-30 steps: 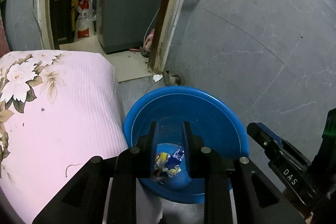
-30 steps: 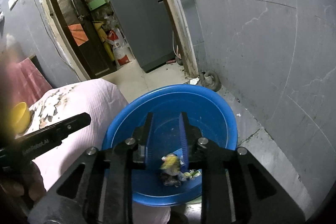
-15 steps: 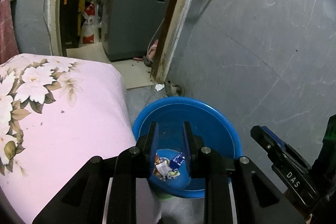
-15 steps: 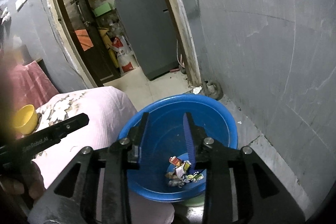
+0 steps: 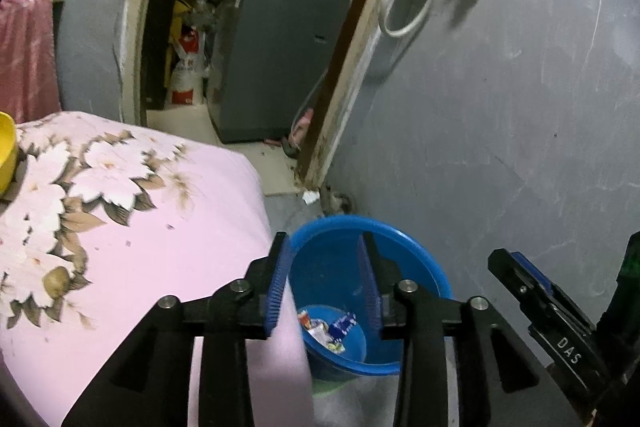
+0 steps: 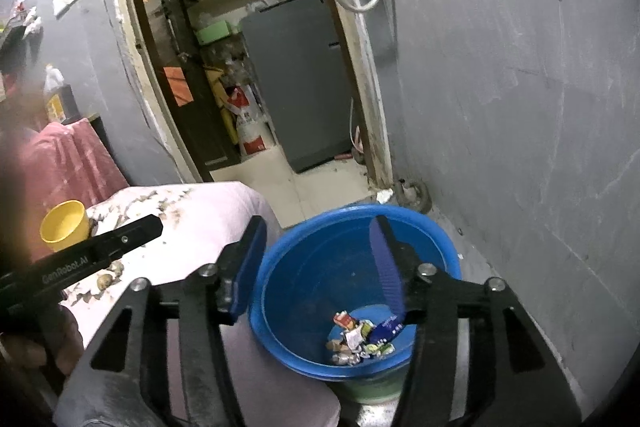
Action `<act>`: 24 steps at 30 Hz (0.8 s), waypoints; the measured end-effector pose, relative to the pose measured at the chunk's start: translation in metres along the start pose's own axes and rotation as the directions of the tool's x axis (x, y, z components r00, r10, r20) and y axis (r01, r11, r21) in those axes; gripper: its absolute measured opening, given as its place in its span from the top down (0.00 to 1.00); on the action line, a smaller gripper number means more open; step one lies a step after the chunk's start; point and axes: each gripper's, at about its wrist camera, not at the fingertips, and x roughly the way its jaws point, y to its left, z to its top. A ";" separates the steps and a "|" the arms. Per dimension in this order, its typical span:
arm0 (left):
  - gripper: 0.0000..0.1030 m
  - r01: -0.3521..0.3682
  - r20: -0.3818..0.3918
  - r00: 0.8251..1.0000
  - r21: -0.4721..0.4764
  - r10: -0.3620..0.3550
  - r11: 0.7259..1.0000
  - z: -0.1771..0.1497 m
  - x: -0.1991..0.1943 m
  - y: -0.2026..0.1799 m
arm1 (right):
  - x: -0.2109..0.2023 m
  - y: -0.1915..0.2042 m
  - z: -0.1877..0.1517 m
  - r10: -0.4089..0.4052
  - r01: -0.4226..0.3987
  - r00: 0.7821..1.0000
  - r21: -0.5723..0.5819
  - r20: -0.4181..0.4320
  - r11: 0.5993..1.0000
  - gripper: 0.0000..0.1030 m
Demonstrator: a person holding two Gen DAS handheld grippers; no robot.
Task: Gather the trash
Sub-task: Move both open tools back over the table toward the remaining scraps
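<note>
Grey walls meet at a far doorway onto a cluttered room. From the left wrist, the left hand-held gripper (image 5: 322, 267) hangs above a blue basin (image 5: 424, 267) on the floor, right of a pink floral bed (image 5: 140, 227); its jaws are opening with nothing between them. Trash wrappers (image 5: 326, 327) lie in the basin's bottom. From the right wrist, the right hand-held gripper (image 6: 320, 255) is likewise opening and empty over the basin (image 6: 280, 287), wrappers (image 6: 360, 339) below. A yellow cup (image 6: 64, 225) sits on the bed (image 6: 208, 219) at left.
</note>
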 end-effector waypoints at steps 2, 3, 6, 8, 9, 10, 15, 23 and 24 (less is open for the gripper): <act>0.68 -0.009 0.033 0.999 -0.002 0.009 1.000 0.003 -0.010 0.008 | -0.005 0.007 0.002 0.010 -0.010 1.000 -0.005 0.028 1.000 0.32; 0.67 -0.017 0.049 0.999 0.000 0.017 1.000 0.004 -0.016 0.010 | -0.007 0.011 0.003 0.014 -0.014 0.999 -0.008 0.042 1.000 0.30; 0.60 -0.045 0.097 0.994 0.003 0.044 0.999 0.007 -0.036 0.021 | -0.013 0.024 0.006 0.032 -0.031 0.996 -0.019 0.084 0.999 0.20; 0.57 -0.064 0.128 0.990 0.004 0.063 0.998 0.008 -0.049 0.029 | -0.018 0.033 0.008 0.048 -0.045 0.993 -0.031 0.109 0.999 0.15; 0.55 -0.073 0.139 0.988 0.007 0.071 0.997 0.008 -0.055 0.032 | -0.019 0.038 0.009 0.054 -0.050 0.991 -0.037 0.120 0.998 0.14; 0.54 -0.087 0.155 0.984 0.012 0.084 0.996 0.009 -0.062 0.036 | -0.021 0.041 0.009 0.062 -0.057 0.990 -0.043 0.129 0.997 0.11; 0.36 -0.138 0.226 0.965 0.021 0.130 0.990 0.005 -0.096 0.056 | -0.027 0.071 0.010 0.111 -0.097 0.978 -0.087 0.177 0.991 0.03; 0.12 -0.216 0.318 0.925 -0.016 0.210 0.976 -0.007 -0.141 0.093 | -0.034 0.117 0.006 0.192 -0.161 0.955 -0.149 0.227 0.976 0.00; 0.08 -0.233 0.330 0.916 -0.022 0.227 0.972 -0.009 -0.148 0.097 | -0.035 0.122 0.005 0.202 -0.168 0.952 -0.157 0.230 0.973 0.00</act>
